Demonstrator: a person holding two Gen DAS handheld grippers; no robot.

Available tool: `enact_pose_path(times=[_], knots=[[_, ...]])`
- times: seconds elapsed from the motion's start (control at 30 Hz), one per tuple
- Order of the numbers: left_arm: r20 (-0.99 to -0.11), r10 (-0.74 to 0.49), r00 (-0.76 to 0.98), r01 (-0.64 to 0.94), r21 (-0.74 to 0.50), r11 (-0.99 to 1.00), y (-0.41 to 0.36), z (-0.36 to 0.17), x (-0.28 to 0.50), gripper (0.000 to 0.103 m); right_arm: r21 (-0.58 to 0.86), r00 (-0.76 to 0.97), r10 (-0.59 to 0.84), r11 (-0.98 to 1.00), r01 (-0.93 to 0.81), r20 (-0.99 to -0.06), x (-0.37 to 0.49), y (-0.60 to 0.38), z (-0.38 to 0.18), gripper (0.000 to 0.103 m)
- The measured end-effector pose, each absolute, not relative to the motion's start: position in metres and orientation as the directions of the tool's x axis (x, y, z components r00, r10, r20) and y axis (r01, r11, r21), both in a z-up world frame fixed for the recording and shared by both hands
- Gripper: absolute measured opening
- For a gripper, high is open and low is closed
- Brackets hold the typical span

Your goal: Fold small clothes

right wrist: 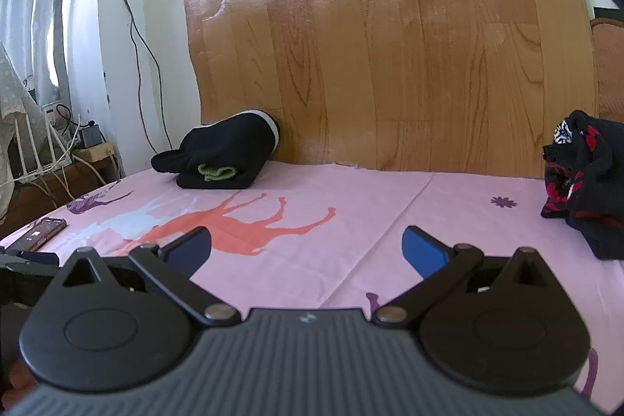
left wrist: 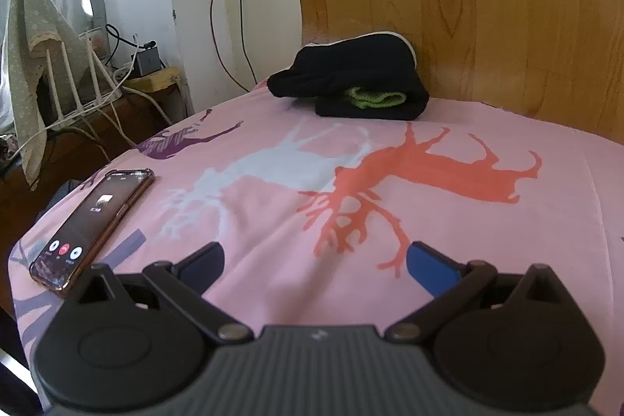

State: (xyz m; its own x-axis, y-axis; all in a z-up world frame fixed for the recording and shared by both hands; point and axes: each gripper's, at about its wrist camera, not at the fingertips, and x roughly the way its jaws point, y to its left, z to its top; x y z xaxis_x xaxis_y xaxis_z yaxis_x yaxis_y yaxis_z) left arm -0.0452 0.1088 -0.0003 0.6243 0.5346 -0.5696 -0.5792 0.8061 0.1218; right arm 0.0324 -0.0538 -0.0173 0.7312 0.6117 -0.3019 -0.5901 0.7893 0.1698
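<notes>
Clothes (right wrist: 589, 182) lie right of right tool (right wrist: 306, 246) — apart.

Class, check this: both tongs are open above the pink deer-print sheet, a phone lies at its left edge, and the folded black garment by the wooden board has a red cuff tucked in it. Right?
One error: the cuff in the folded black garment is light green, not red, as the left wrist view shows. The rest stands.

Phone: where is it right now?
The phone lies face up at the left edge of the pink sheet, left of the left gripper; the right wrist view shows it far left.
</notes>
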Motion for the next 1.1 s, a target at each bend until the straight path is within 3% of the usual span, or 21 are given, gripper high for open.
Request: enact_pose_path(times=[1.1], knots=[[-0.554, 0.577, 0.600, -0.587, 0.185, 0.788, 0.1056, -0.0013, -0.0436, 0.103, 0.225, 0.715, 0.640, 0.768, -0.599, -0.280, 0.0326, -0.0614, -0.0126, 0.103]])
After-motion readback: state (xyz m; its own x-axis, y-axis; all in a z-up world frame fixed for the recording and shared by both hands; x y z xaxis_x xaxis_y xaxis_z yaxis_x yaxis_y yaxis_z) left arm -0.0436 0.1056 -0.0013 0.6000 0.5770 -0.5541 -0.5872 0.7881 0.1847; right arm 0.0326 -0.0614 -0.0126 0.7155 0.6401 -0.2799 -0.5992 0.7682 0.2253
